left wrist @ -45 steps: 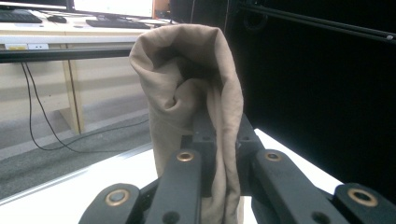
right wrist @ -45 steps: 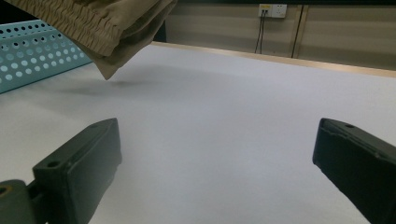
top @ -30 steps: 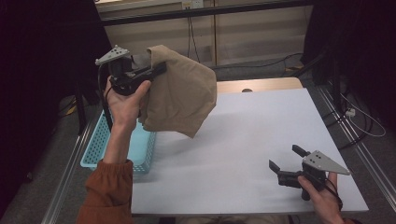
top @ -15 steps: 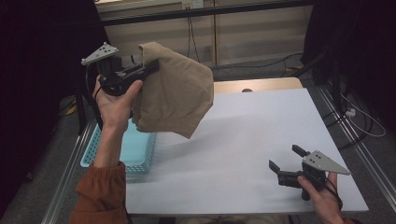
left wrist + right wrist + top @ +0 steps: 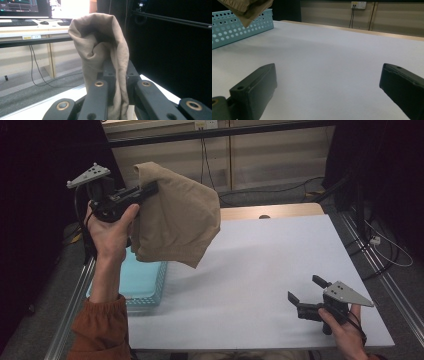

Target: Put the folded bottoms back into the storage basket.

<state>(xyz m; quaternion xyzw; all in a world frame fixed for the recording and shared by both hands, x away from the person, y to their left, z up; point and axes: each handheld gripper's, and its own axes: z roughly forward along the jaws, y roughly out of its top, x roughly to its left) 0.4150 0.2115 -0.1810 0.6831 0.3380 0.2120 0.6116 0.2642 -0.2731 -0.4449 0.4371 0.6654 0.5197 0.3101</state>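
Note:
A tan cloth (image 5: 175, 220) hangs in the air over the table's left side, above the light blue basket (image 5: 142, 290). My left gripper (image 5: 150, 189) is shut on the cloth's upper edge, held high and pointing right. In the left gripper view the cloth (image 5: 100, 50) bunches up between the two black jaws of my left gripper (image 5: 115, 86). My right gripper (image 5: 306, 289) rests low near the table's front right corner, open with nothing between its fingers. In the right gripper view the cloth's lower corner (image 5: 247, 11) dangles in front of the basket (image 5: 234, 27).
The white table top (image 5: 260, 265) stretches between the two hands. A wooden strip (image 5: 272, 211) runs along its far edge, with cables on the floor behind. Metal rails (image 5: 367, 265) flank the table on both sides.
My left hand has lifted the cloth higher and drawn it a little to the left. The right gripper has stayed where it was.

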